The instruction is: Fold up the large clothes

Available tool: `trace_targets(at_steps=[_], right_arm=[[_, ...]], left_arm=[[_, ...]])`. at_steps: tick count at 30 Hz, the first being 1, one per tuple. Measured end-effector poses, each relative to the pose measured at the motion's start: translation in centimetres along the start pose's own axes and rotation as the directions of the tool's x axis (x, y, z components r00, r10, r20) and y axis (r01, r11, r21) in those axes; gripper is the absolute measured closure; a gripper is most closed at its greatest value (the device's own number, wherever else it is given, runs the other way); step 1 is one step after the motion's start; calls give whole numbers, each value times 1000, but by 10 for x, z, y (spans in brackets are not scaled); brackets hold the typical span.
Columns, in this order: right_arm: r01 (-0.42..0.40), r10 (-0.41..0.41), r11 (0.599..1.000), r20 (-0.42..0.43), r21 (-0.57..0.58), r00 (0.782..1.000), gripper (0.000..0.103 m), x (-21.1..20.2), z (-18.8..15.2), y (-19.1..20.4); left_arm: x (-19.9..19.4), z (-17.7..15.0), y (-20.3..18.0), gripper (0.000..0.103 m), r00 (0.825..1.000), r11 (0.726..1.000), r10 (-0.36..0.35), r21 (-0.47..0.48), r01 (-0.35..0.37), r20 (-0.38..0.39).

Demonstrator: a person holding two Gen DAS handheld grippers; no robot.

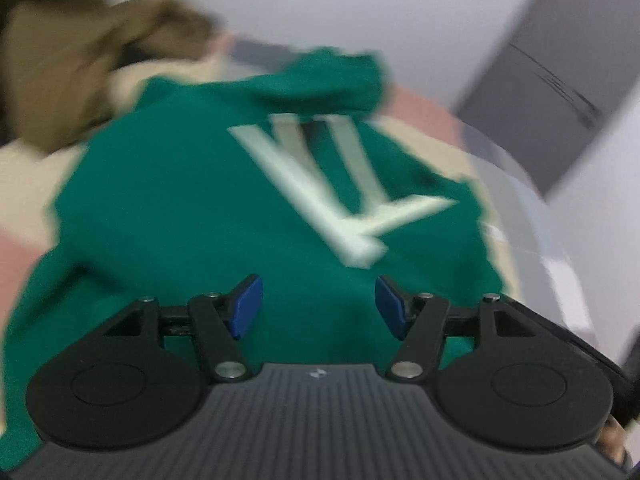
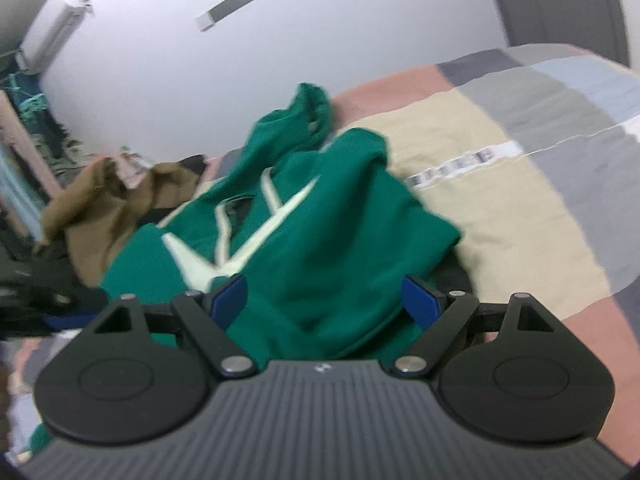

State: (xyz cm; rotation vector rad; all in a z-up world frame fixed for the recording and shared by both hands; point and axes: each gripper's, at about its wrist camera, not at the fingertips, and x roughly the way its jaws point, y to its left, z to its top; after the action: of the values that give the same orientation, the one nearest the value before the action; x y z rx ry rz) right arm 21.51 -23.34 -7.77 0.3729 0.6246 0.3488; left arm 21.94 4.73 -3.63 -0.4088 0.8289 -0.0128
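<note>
Your left gripper (image 1: 319, 304) hovers, jaws apart and empty, over the green cotton sweatshirt (image 1: 208, 208) with a pale chest logo, crumpled on the patchwork bedspread (image 2: 520, 208); your right gripper (image 2: 323, 300) gapes wide (empty). Pinching several bunched layers would skew the fold.

A patchwork bedspread (image 2: 520, 200) of beige, pink, grey and pale blue blocks covered the bed. A white wall (image 2: 320, 40) rose behind it, with an air conditioner (image 2: 56, 28) mounted high at the left. A grey door (image 1: 560, 92) stood by the wall. Clutter at the far left was too blurred to tell.
</note>
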Motion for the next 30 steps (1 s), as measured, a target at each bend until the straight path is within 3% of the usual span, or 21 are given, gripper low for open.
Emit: trace_targets(at_steps=[3, 7, 10, 13, 18, 22, 26, 30], right_arm=[[-36, 35, 999, -20, -31, 999, 18, -2, -3, 8], [-36, 31, 998, -79, -60, 996, 18, 5, -9, 15], [-27, 19, 998, -117, -61, 993, 18, 11, -13, 18], [7, -22, 995, -152, -95, 988, 18, 18, -19, 23], [29, -48, 995, -218, -91, 975, 18, 35, -26, 22], [-13, -6, 997, -237, -78, 972, 19, 40, -28, 25], [-41, 6, 988, -227, -148, 974, 53, 38, -29, 40], [-105, 74, 981, -184, -163, 980, 69, 36, -24, 53]], left_arm=[[1, 5, 53, 34, 998, 989, 67, -133, -65, 13], [9, 8, 102, 34, 995, 955, 102, -282, -96, 4], [24, 11, 127, 35, 1000, 929, 26, -369, -22, 6], [39, 16, 135, 37, 999, 919, -22, -393, 34, 33], [62, 19, 135, 90, 998, 907, -40, -417, 58, 52], [54, 26, 132, 95, 993, 915, -56, -393, 93, 105], [36, 36, 137, 96, 986, 925, -43, -367, 99, 158], [25, 42, 152, 95, 984, 928, 32, -371, 35, 173]])
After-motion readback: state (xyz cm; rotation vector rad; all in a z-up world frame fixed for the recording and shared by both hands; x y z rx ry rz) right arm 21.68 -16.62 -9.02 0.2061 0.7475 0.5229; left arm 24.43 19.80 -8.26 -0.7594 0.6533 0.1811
